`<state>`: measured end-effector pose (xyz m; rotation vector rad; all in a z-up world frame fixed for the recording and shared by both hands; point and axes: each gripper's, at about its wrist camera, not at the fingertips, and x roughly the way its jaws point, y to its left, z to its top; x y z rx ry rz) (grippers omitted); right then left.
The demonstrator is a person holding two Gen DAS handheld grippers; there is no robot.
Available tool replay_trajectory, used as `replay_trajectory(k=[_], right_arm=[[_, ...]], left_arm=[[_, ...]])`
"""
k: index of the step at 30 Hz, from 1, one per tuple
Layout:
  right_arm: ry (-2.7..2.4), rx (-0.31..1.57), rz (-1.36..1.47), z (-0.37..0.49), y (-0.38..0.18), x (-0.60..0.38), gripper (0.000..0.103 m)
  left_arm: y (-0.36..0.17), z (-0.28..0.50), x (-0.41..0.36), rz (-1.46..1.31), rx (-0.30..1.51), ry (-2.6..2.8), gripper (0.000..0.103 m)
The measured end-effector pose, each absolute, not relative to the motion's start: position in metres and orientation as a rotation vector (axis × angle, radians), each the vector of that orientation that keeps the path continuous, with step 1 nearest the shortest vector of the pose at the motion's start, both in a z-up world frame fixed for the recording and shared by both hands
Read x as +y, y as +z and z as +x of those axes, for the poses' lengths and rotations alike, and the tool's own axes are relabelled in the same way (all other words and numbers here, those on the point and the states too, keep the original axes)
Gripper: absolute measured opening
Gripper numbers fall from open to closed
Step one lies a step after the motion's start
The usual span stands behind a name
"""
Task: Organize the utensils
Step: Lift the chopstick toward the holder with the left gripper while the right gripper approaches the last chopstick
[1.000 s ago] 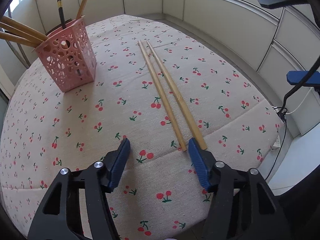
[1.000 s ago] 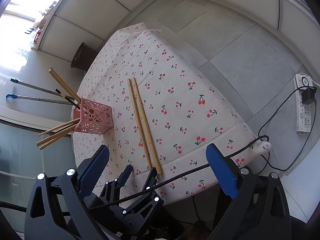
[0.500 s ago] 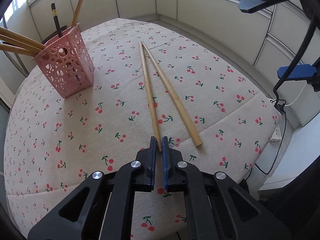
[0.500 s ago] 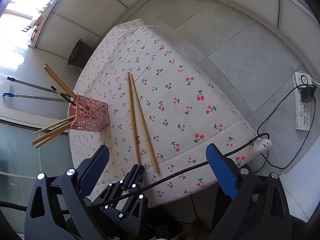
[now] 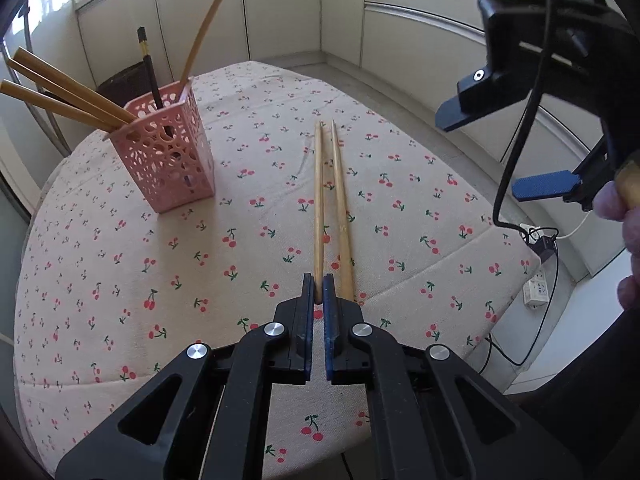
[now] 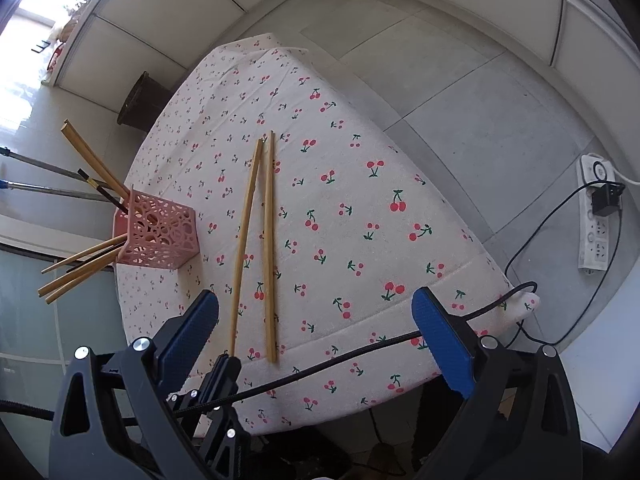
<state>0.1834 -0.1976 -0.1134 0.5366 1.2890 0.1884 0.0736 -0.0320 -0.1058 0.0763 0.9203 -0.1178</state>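
Observation:
Two bamboo chopsticks lie on the cherry-print tablecloth (image 5: 120, 264). My left gripper (image 5: 318, 294) is shut on the near end of the left chopstick (image 5: 318, 208), which is raised a little off the cloth. The right chopstick (image 5: 342, 208) lies flat beside it. In the right wrist view the left gripper (image 6: 229, 362) holds the left chopstick (image 6: 246, 232), angled away from the right chopstick (image 6: 269, 240). A pink perforated holder (image 5: 164, 156) stands at the left with several chopsticks in it. My right gripper (image 6: 316, 334) hovers open and empty above the table's near edge.
The right gripper (image 5: 500, 152) and a hand (image 5: 624, 220) hang at the right in the left wrist view. A black cable (image 6: 360, 354) crosses below the table's edge. A power strip (image 6: 596, 216) lies on the floor. A dark bin (image 6: 140, 104) stands beyond the pink holder (image 6: 160, 236).
The left gripper went from wide open to shut on the left chopstick's near end and lifted it slightly. That chopstick swung away from the other at its near end. The right gripper stayed open.

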Motion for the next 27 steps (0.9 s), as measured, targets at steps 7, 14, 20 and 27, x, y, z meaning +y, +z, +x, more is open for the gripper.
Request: replay_trajectory(k=[7, 14, 20, 27], right_arm=[[0.174, 1.308, 0.505, 0.185, -0.119, -0.19, 0.094], [0.154, 1.321, 0.478, 0.189, -0.123, -0.184, 0.094], [0.125, 1.329, 0.425, 0.207, -0.126, -0.172, 0.094], [0.068, 1.338, 0.427, 0.259, -0.138, -0.156, 0.094]], left_arm=[[-0.077, 0.065, -0.028, 0.058, 0.845, -0.124, 0.004], [-0.039, 0.054, -0.02, 0.042, 0.739, -0.124, 0.004], [-0.007, 0.05, 0.002, -0.013, 0.647, -0.11, 0.004], [0.025, 0.038, 0.02, -0.04, 0.536, -0.096, 0.004]])
